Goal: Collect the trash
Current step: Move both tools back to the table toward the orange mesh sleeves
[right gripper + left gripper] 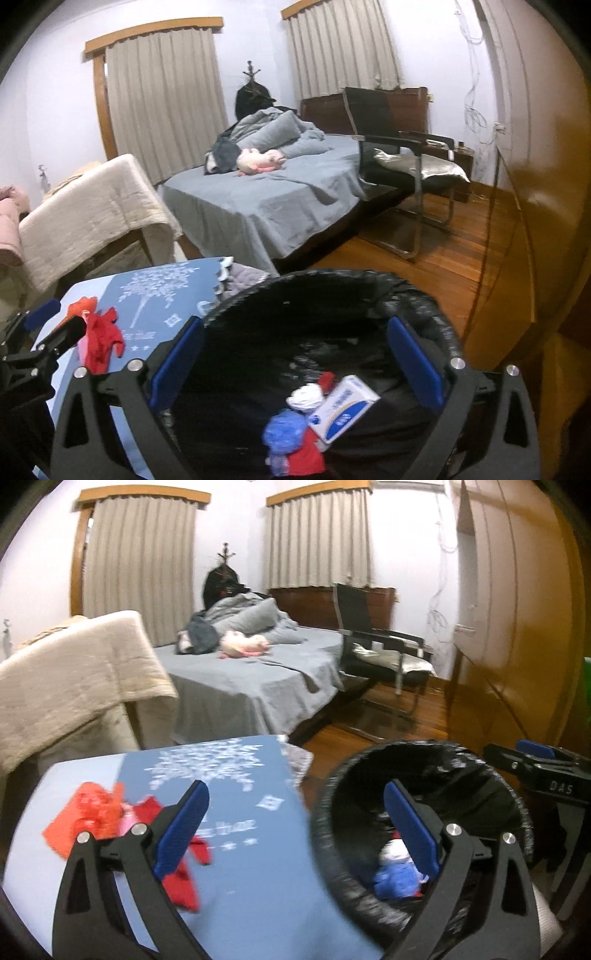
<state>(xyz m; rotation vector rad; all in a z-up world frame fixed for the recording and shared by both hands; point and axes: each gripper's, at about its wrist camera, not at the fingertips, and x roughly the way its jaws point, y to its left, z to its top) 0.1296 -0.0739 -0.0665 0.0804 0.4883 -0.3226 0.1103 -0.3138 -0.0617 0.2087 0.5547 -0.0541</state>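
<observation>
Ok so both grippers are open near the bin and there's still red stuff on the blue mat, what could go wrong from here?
1. The red wrappers look thin and crumpled, so the open left gripper might pinch only part of the pile and drop bits on the blue mat.
2. The trash bin sits beside the mat's edge; a carry that releases early could land on the wooden floor.

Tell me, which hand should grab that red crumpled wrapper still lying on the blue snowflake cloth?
Probably the left. The open left gripper has one finger right beside the red crumpled wrapper on the blue snowflake cloth. The open right gripper hangs over the black-lined bin, farther off.
</observation>
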